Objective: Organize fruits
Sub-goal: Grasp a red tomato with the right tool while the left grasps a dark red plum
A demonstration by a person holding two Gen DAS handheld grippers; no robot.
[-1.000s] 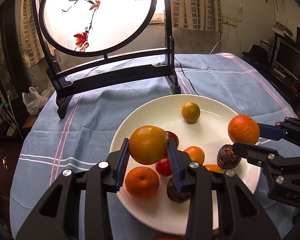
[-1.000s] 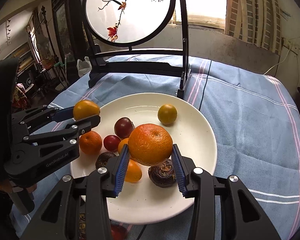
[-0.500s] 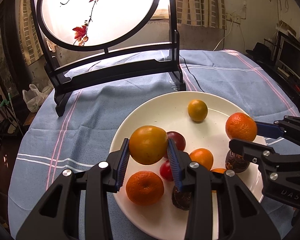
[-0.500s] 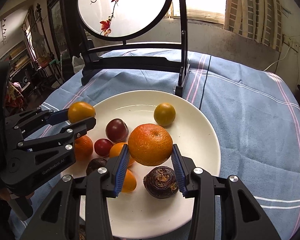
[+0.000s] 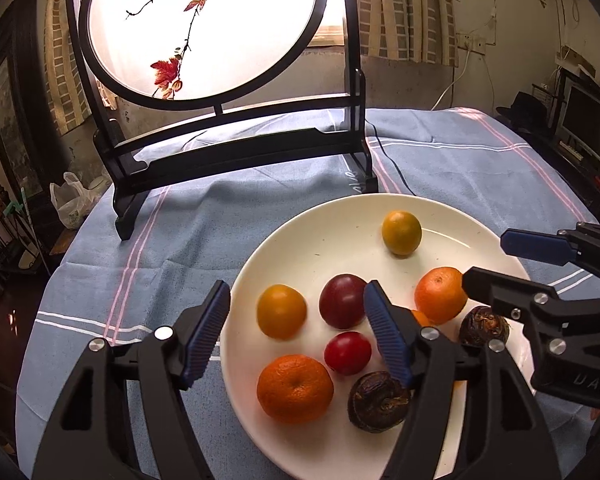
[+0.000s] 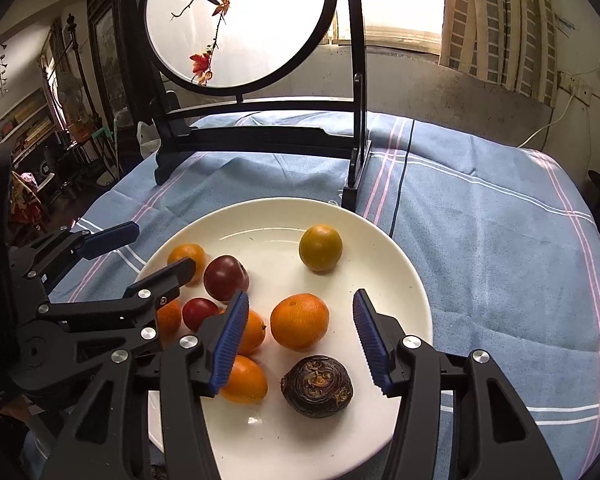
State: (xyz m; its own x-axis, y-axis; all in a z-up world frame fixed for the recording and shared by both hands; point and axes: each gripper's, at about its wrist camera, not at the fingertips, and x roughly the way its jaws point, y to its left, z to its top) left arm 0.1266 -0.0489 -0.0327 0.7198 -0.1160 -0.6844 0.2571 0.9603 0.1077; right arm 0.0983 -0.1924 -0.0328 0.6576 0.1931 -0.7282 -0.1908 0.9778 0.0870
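Both grippers wide apart, holding nothing: left gripper (image 5: 296, 340) low over the near-left edge of the white plate (image 5: 452, 216), right gripper (image 6: 298, 340) low over the near-right part. All fruit down on the plate.

Closest under the right gripper: a dark, wrinkly, lumpy fruit (image 6: 317, 386), rough and bumpy on top. Just past it, between the blue ribbed pads, a round orange (image 6: 299, 322) with dimpled skin. Left of that pad, two smooth small orange ones (image 6: 246, 378), partly hidden.

Between the left gripper's pads: a smooth yellow-orange ball (image 5: 281, 311). Nearer and lower, a bumpy mandarin (image 5: 295, 389). Beside the right pad, a shiny red one (image 5: 347, 353) and a dark red plum (image 5: 343, 301). Farther off, alone, a yellow-green fruit (image 5: 401, 233).

Could go wrong: round, smooth fruit on a slick, glossy plate, easy to roll if bumped by a pad. Packed close, so one nudge could push a neighbor along. Two grippers near each other over one plate, could knock together. Hard squeeze could squash the soft red ones.

Beyond the plate: soft blue striped cloth (image 6: 480, 216), then a dark wooden stand with a round bird picture (image 5: 204, 28).
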